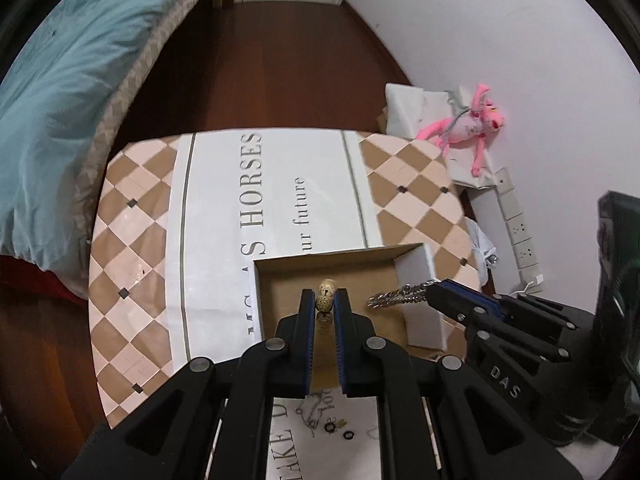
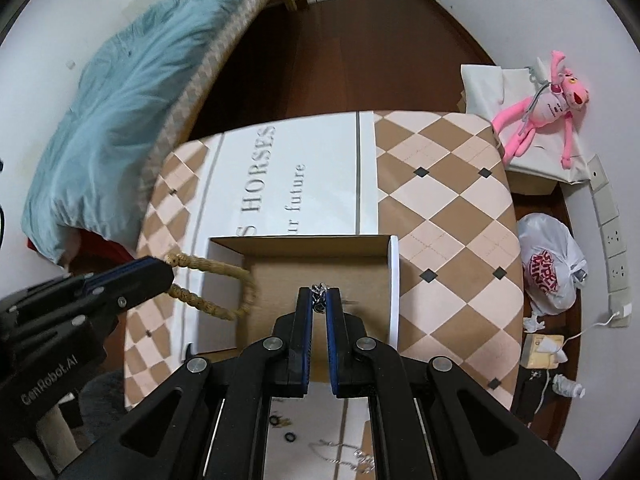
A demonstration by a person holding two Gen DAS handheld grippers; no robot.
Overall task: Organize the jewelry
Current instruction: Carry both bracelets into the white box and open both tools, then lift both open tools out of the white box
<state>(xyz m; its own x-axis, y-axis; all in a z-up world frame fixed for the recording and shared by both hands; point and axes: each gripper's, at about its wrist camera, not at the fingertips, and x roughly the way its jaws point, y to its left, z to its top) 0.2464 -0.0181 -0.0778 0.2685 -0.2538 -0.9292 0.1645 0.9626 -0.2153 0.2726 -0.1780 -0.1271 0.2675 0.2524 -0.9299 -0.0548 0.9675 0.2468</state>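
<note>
An open cardboard box (image 1: pixel 328 264) (image 2: pixel 360 252) stands on the checkered table. My left gripper (image 1: pixel 325 300) is shut on a speckled beige bead bracelet (image 1: pixel 325 300) and holds it over the box; in the right wrist view the bracelet (image 2: pixel 216 280) hangs as a loop from the left gripper (image 2: pixel 168 270) at the box's left wall. My right gripper (image 2: pixel 319 300) is shut on a silver chain (image 2: pixel 319 298) over the box; the chain (image 1: pixel 396 295) sticks out of the right gripper (image 1: pixel 432 292) in the left wrist view.
A white printed sheet (image 1: pixel 272 200) covers the table's middle. Small black rings (image 1: pixel 340 432) and a thin chain (image 2: pixel 340 454) lie on the table near me. A bed with a blue quilt (image 1: pixel 68 100) is left. A pink plush toy (image 2: pixel 548 108) and a plastic bag (image 2: pixel 548 264) are right.
</note>
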